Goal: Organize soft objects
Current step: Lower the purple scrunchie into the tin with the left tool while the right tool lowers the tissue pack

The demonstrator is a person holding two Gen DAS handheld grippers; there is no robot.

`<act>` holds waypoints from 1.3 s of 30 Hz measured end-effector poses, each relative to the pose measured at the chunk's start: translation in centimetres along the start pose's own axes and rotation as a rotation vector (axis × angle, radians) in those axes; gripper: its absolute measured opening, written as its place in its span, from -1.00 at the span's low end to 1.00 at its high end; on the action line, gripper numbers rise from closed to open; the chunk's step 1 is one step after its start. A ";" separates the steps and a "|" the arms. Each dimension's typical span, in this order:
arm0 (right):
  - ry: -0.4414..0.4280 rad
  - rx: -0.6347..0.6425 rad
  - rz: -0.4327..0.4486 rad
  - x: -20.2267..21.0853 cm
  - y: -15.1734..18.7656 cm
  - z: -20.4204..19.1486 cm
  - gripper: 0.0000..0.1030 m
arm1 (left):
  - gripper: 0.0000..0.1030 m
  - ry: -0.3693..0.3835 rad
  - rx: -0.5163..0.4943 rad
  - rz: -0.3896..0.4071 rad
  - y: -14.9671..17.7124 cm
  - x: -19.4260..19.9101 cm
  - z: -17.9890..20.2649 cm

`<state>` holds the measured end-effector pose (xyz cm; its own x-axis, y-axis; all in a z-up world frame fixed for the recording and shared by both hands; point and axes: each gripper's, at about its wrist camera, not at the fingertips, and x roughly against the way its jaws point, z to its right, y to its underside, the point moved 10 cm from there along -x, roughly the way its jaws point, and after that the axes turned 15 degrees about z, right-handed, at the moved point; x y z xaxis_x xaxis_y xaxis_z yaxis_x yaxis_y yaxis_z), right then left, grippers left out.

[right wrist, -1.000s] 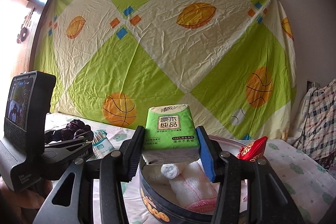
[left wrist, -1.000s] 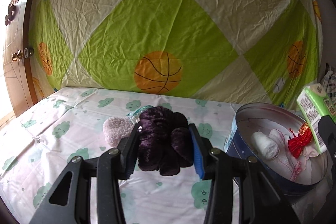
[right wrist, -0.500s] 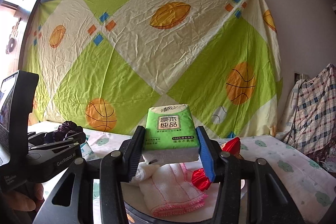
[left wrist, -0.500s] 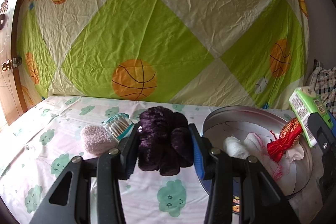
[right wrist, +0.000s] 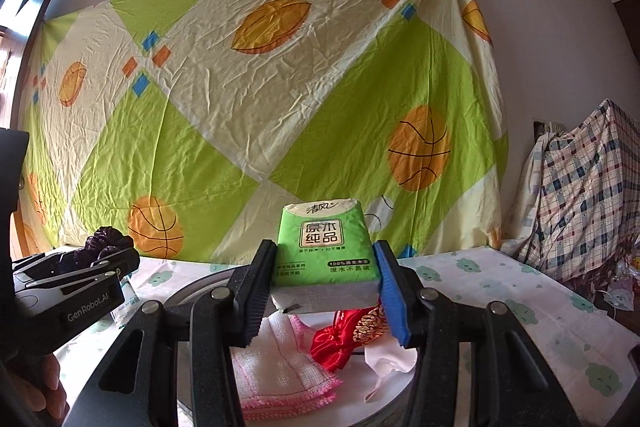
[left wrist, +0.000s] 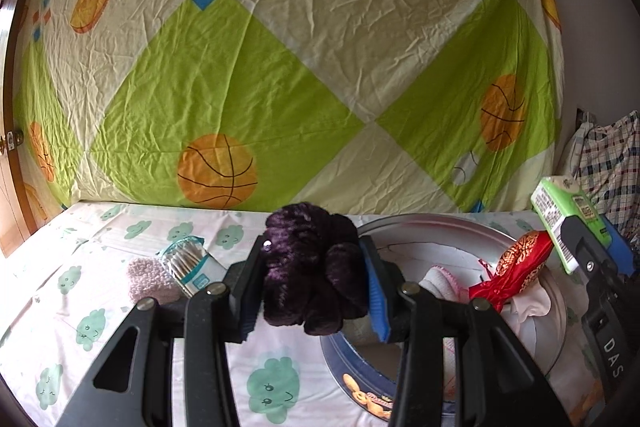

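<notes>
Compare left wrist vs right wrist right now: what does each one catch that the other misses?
Only the left wrist view shows the fluffy pink pad and the cotton swab pack lying on the bed sheet, plus the tin's blue printed wall.

Only the right wrist view shows the tissue pack's front label and the pink-edged white cloth spread in the tin.

Both show the left gripper shut on the purple scrunchie, the right gripper shut on the green tissue pack, the red pouch in the round tin, and the plaid cloth.
</notes>
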<state>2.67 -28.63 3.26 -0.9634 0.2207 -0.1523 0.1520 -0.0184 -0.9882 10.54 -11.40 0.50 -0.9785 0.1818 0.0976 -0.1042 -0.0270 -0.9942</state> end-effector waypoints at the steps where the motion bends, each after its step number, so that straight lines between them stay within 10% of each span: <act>1: 0.006 0.000 -0.001 -0.1 0.0 0.3 0.01 | -0.16 0.004 0.000 0.000 0.0 -0.1 0.3; 39: 0.153 -0.011 -0.063 -4.3 1.2 9.1 0.01 | -0.15 0.069 -0.027 -0.069 1.4 -3.9 8.7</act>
<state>4.99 -38.47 2.55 -0.9264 0.3668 -0.0852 0.0957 0.0104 -0.9954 12.70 -20.68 -0.84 -0.9545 0.2496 0.1631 -0.1649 0.0139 -0.9862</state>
